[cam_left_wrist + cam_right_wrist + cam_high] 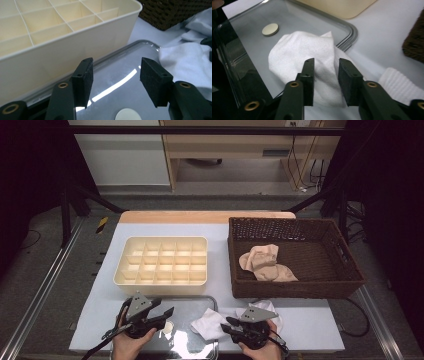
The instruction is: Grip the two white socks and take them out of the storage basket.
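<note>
White table (310, 325) in a dark-framed room.
Left gripper (115, 77) gapes empty over the glass tray (140, 50); right gripper (326, 75) straddles the white sock (299, 52), contact unclear.

White table (305, 320). Cream divider box (162, 261) at 11 o'clock, wicker basket (295, 292) at 2. Glass tray (192, 347) and white sock (210, 324) at 6.

A white sock (211, 324) is seen at lower centre on a clear glass tray (197, 351), a cream divided box (162, 260) at centre left, and peach socks (265, 264) in a dark brown woven basket (295, 291) at right.
</note>
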